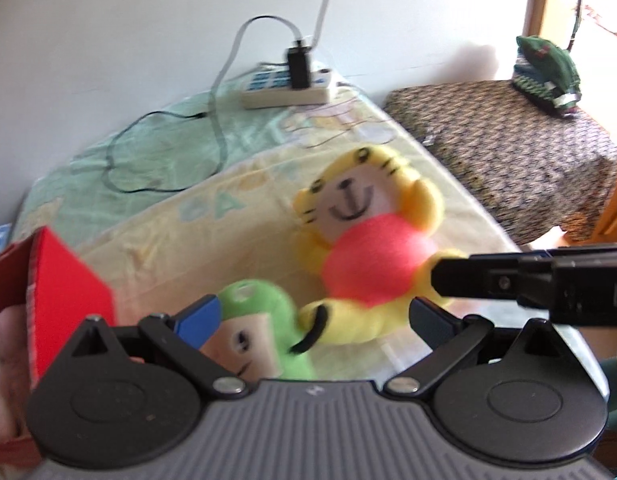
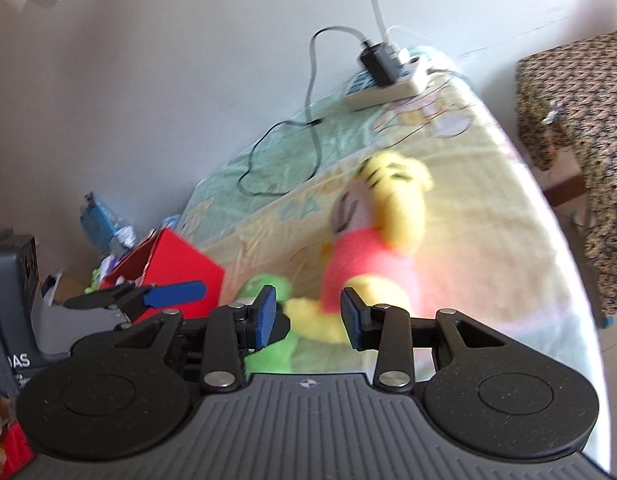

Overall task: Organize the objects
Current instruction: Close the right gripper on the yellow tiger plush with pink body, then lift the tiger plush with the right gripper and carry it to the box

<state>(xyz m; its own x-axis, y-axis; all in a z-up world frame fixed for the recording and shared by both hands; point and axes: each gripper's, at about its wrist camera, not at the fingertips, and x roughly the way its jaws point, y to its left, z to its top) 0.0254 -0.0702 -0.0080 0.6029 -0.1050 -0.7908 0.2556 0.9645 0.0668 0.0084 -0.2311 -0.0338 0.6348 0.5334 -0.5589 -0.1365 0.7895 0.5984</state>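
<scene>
The tiger plush [image 2: 372, 240] is lying on the bed, its long axis running away from the near edge toward the wall, one yellow limb reaching between the spread, empty jaws of the right gripper [image 2: 308, 316]. The left gripper [image 1: 314, 316], also spread and empty, is placed nearer the green plush [image 1: 264, 332], beside the red box [image 1: 68, 280].

The green plush toy [image 2: 268, 344] is half hidden behind the right gripper [image 2: 308, 316]. The tiger plush [image 2: 372, 240] is blurred; the red box [image 1: 64, 284] is cut by the left edge.
</scene>
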